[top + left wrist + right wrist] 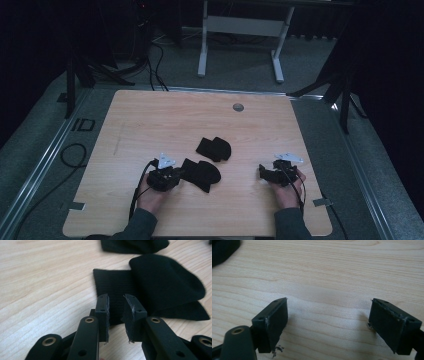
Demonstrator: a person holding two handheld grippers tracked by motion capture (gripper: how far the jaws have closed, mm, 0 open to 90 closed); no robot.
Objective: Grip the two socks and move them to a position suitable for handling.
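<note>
Room: dark studio, black drapes, a white desk frame behind; a pale wood table [150, 120] carries the work.
Left claw [116, 315]: jaws narrowed to a slim gap, straddling the ribbed cuff edge of the near sock [160, 287]. The pads do not yet look pressed on the cloth, so I read it as closing in, not gripping.
Why there: the cuff is the flat, thin end, easiest to pinch off the wood.
Near sock: just ahead of the left claw, its foot folded over itself and bulging to the claw's right.
Far sock [214, 148]: beyond the near sock, apart from it, further from both claws; likely next of the 2.
Right claw [329, 322]: released, jaws spread wide over bare wood, nothing between them.
Right claw's place: well apart from both socks [270, 172], seemingly waiting.
Right hand [287, 192]: resting low on the table.
</note>
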